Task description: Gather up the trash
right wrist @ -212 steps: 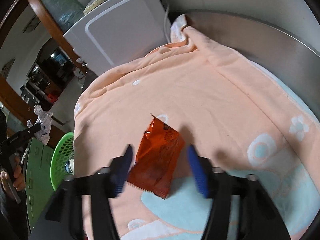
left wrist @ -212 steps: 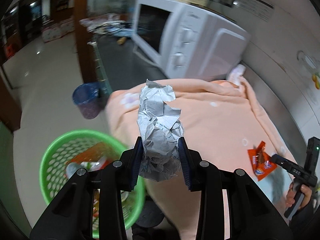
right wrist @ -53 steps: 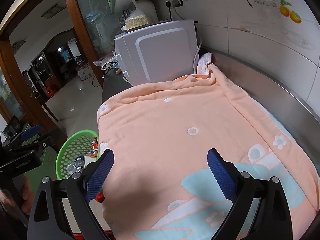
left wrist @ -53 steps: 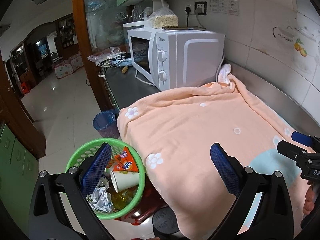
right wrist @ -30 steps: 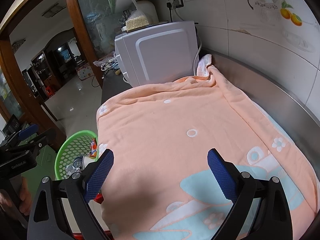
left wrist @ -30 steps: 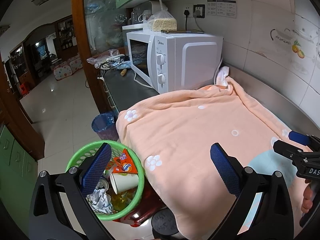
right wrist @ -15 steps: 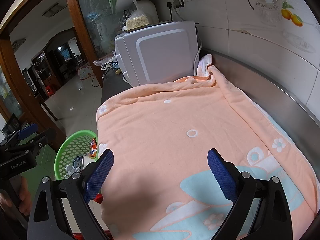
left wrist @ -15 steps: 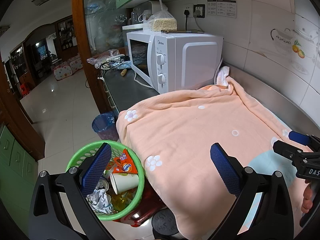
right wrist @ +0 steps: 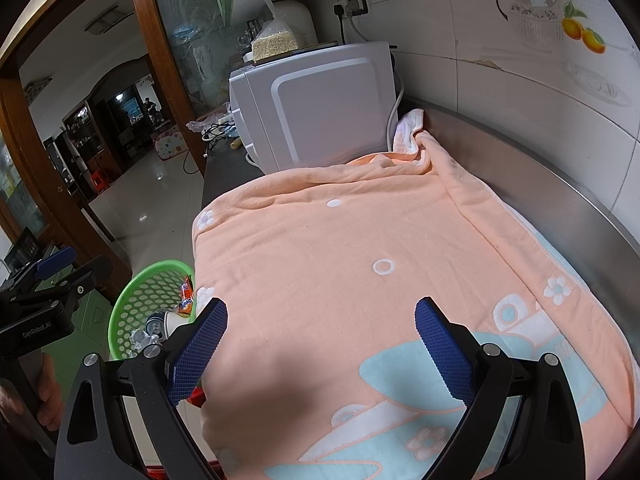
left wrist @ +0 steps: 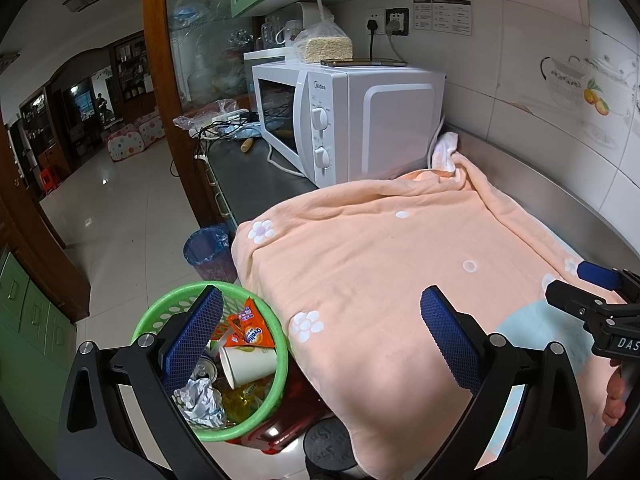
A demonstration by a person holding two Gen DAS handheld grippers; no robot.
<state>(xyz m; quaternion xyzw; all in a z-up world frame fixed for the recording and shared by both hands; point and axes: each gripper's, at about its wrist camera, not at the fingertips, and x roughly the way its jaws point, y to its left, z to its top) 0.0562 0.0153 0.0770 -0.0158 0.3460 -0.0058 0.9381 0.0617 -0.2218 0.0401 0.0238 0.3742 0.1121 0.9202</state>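
My left hand-held gripper (left wrist: 320,334) is spread wide with nothing between its blue pads, and my right hand-held gripper (right wrist: 320,338) is spread just as wide and equally empty. Both hang over the near end of the peach towel (left wrist: 400,264) that covers the counter (left wrist: 256,176), and I see no litter on the towel in either view.

The trash is in the green basket (left wrist: 160,312), which stands low at the near left, beside the counter's edge. In it I can make out a crumpled foil ball (left wrist: 199,402), a paper cup (left wrist: 247,365) lying on its side, an orange wrapper (left wrist: 248,330) and what looks like a can. I judge the collecting close to finished, or finished.

What could go wrong from here:
- The orange wrapper stands up against the far rim; a knock from my left pad, which sits right over the basket in that view, could flick it out onto the floor.
- The towel hangs loose over the counter's near edge, so a pad catching it could drag it.
- Something small could lie hidden in the towel's folds near the microwave (left wrist: 348,120), so I would check there before stopping.
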